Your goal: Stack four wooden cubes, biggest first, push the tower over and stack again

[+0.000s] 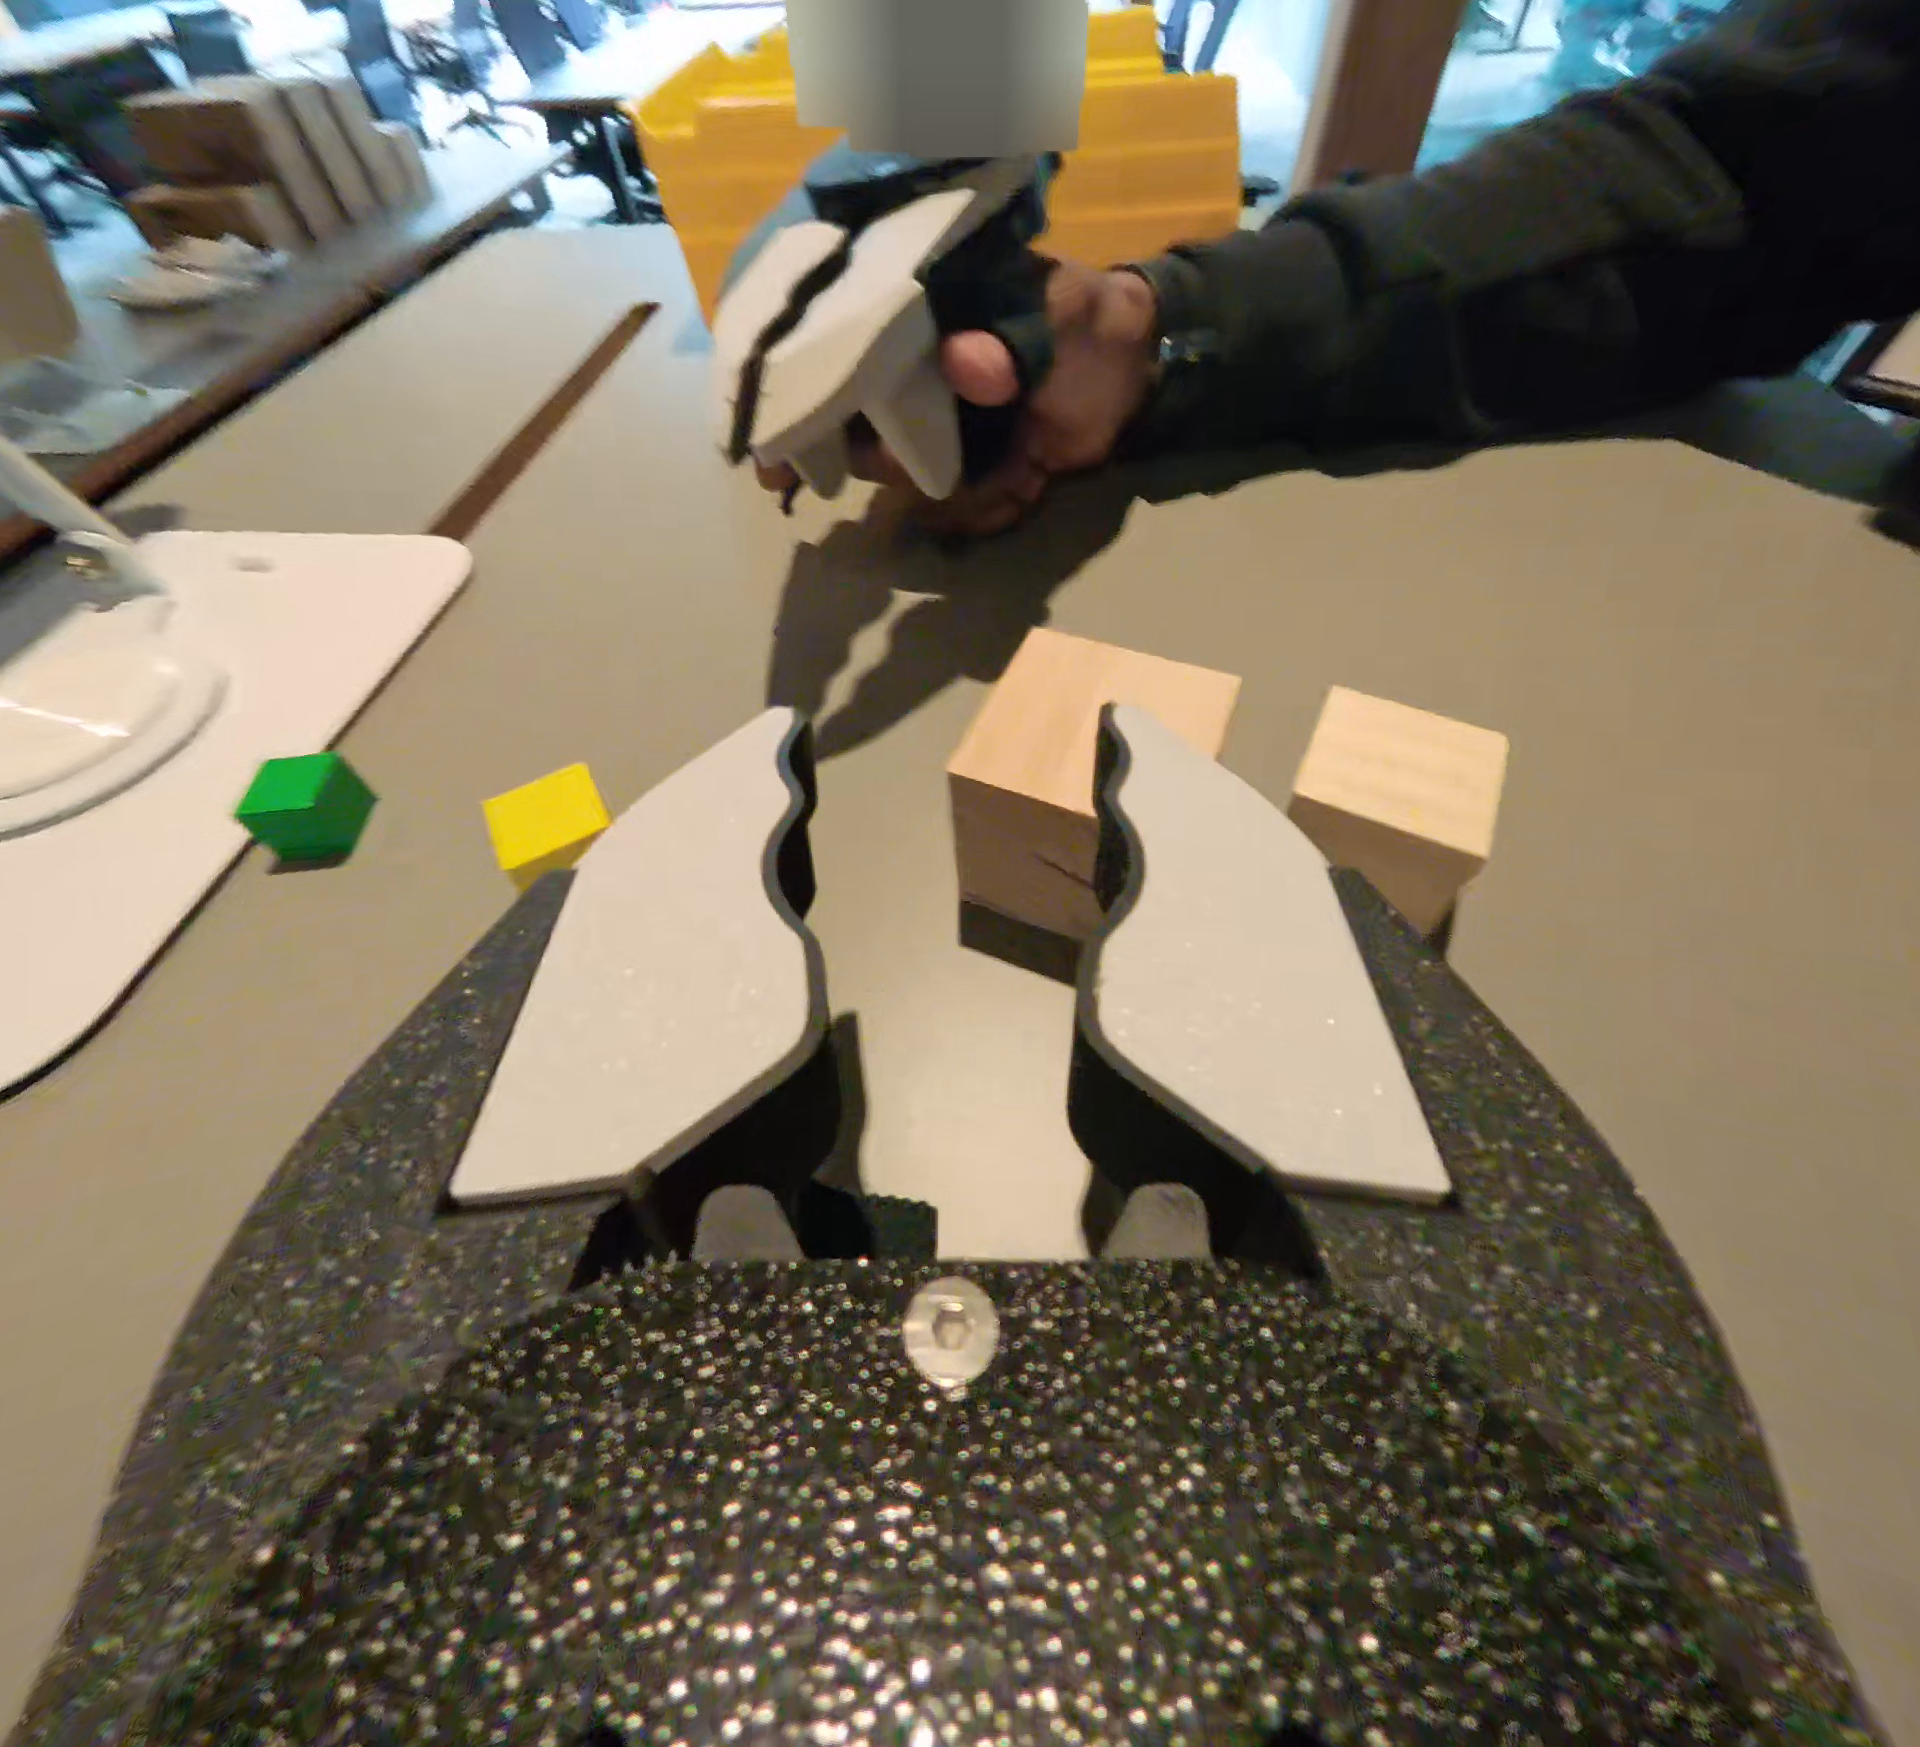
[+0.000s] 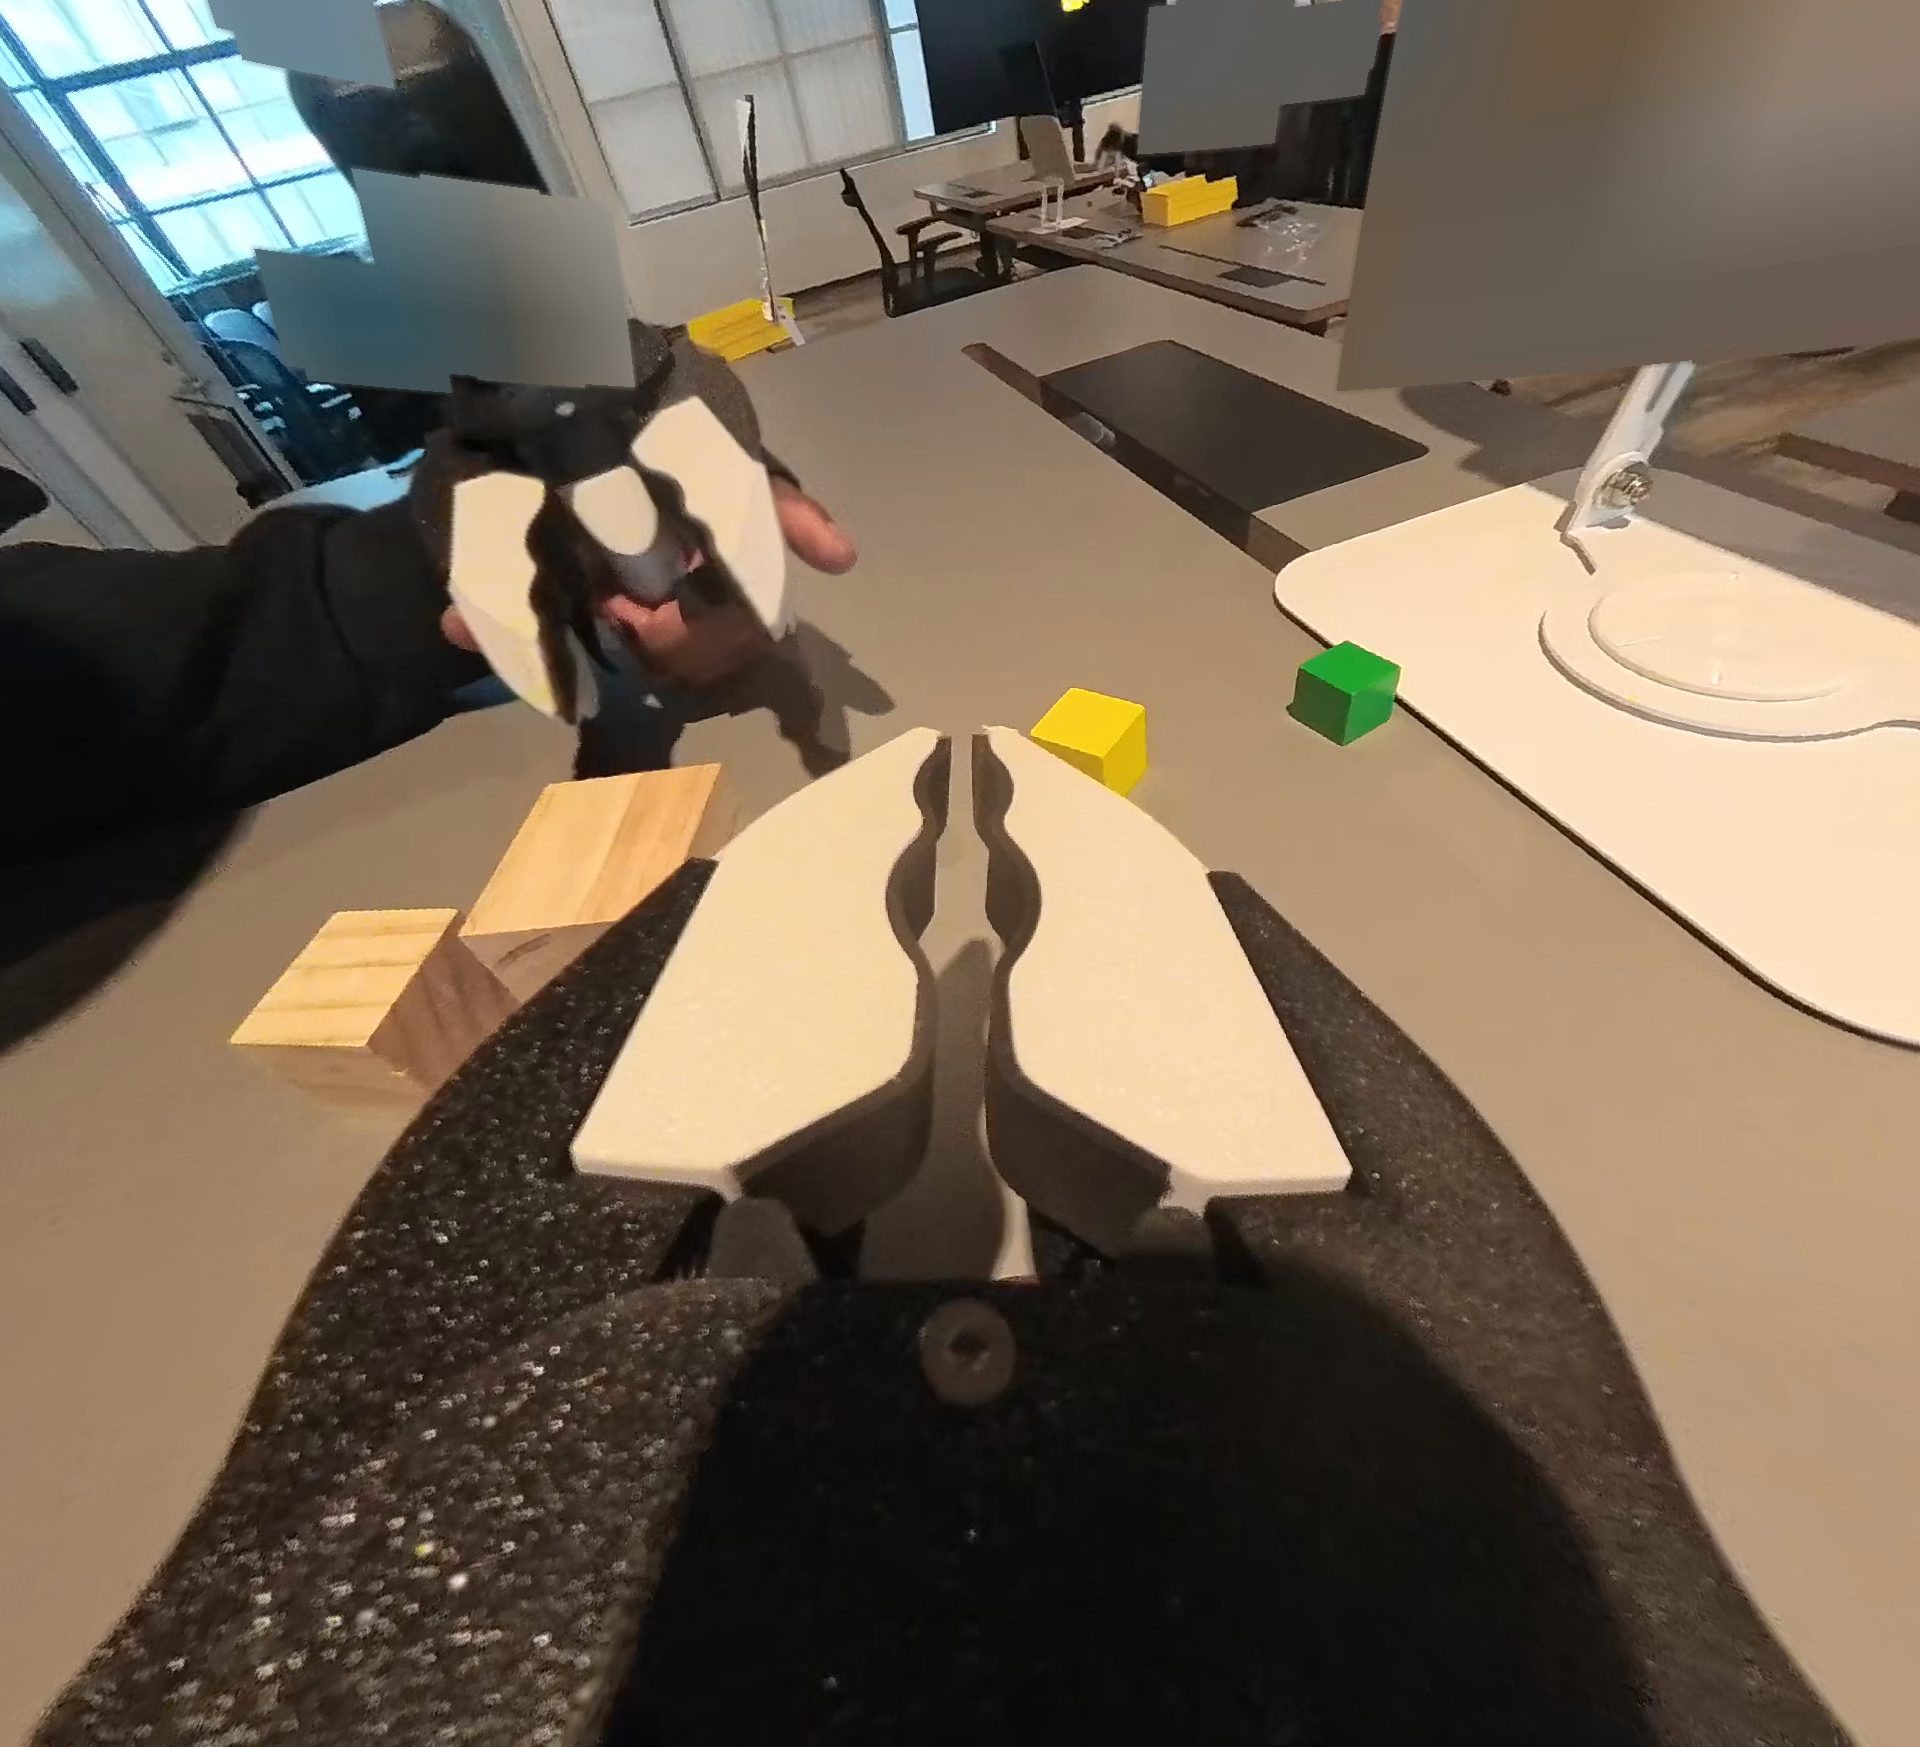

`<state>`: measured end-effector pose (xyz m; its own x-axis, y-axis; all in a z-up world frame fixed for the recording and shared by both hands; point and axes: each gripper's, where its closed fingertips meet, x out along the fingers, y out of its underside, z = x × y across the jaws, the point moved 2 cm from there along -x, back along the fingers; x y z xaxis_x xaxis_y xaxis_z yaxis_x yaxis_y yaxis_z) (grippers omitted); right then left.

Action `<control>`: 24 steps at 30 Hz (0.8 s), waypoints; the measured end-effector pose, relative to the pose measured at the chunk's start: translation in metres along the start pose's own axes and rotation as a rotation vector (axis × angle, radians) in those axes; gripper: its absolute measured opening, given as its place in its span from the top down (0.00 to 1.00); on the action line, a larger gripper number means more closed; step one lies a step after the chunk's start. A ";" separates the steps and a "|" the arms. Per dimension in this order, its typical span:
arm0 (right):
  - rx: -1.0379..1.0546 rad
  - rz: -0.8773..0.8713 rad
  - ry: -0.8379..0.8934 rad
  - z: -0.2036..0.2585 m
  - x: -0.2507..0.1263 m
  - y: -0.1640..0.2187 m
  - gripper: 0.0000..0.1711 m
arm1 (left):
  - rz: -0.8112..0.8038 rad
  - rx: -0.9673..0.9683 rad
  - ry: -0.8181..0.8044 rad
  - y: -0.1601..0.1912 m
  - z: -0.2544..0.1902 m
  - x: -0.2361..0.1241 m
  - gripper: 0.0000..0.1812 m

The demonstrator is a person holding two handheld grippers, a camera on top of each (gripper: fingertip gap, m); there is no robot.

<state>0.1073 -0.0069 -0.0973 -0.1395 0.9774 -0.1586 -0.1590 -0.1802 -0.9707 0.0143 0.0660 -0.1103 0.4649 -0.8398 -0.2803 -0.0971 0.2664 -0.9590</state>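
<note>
Four cubes rest separately on the grey table (image 1: 1455, 1126). The large wooden cube (image 1: 1023, 783) is just beyond my left gripper (image 1: 956, 731), partly behind its right finger. A smaller wooden cube (image 1: 1397, 804) stands to its right. A small yellow cube (image 1: 545, 814) and a smaller green cube (image 1: 307, 804) lie to the left. My left gripper is open and empty. My right gripper (image 2: 963, 741) is shut and empty, with the yellow cube (image 2: 1096, 736) just beyond its tips, the green cube (image 2: 1345, 689) farther right, and the wooden cubes (image 2: 613, 845) (image 2: 353, 991) to its left.
A white board (image 1: 312, 617) bearing a clear round stand base lies beside the green cube; it also shows in the right wrist view (image 2: 1558, 814). Yellow bins (image 1: 1143, 170) stand at the table's far end. A black mat (image 2: 1226, 430) lies farther back. Some 10 centimetres of space lies between my two pairs of fingers. The left tips stand about 9 centimetres off the small yellow cube (image 1: 545, 814). Look for it in the right wrist view (image 2: 1084, 724) too.
</note>
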 end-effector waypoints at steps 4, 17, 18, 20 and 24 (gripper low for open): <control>0.030 -0.006 -0.020 -0.001 0.000 -0.001 0.98 | 0.091 -0.003 0.098 0.009 -0.013 0.008 0.69; -0.077 -0.054 0.102 0.010 -0.012 -0.002 0.98 | 0.251 0.045 0.131 0.025 -0.026 0.025 0.68; -0.085 -0.066 0.144 0.009 -0.015 -0.003 0.99 | 0.252 0.044 0.125 0.025 -0.025 0.026 0.68; -0.118 -0.093 0.225 0.011 -0.021 -0.004 1.00 | 0.253 0.030 0.085 0.024 -0.021 0.029 0.68; -0.205 -0.140 0.323 0.016 -0.030 -0.008 1.00 | 0.254 0.023 0.026 0.021 -0.016 0.041 0.68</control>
<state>0.0975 -0.0365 -0.0818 0.1886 0.9813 -0.0388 0.0482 -0.0487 -0.9976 0.0169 0.0291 -0.1422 0.4052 -0.7565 -0.5133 -0.1879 0.4805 -0.8566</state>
